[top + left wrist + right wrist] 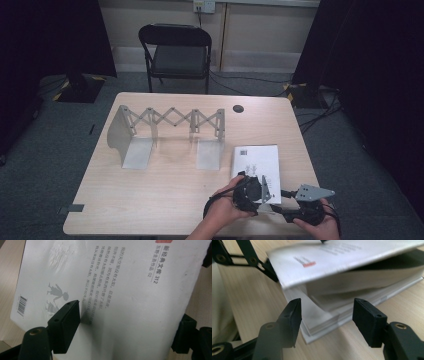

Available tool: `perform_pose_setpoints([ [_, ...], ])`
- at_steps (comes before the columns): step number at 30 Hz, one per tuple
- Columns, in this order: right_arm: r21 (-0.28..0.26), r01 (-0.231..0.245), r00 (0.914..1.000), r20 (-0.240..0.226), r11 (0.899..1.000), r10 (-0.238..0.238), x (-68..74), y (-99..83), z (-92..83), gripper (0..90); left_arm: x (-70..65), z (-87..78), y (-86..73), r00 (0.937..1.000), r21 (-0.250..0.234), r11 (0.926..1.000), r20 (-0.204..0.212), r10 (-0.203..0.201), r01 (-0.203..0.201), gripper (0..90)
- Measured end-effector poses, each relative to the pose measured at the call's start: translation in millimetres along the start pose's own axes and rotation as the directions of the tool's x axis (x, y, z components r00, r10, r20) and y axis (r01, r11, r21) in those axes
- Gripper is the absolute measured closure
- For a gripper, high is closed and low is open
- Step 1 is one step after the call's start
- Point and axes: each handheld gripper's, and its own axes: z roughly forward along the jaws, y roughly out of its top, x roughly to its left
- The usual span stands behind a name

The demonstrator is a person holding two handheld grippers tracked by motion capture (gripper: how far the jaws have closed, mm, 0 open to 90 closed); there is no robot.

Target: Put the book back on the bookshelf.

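Clearly the white paperback book (256,162) lies flat at the desk's (165,200) near right corner. Its soft cover bends up while the pages sag, so grip the stiffer spine. Left gripper (125,322) straddles the cover; right gripper (325,315) gapes at its corner, unclamped.
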Motion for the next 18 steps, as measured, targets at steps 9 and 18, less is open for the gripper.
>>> perform_pose_setpoints([
  [9,0.0,0.008,0.9995,0.031,1.0,-0.008,-2.1,4.2,5.5,39.9,0.0,0.1,0.3,1.0,0.005,1.0,0.005,-0.002,0.002,22.9],
  [18,-0.01,0.02,0.9986,0.049,1.0,-0.019,0.0,8.0,6.4,40.0,-0.4,0.4,1.8,0.9999,0.02,0.9997,-0.004,0.015,-0.015,21.9],
])
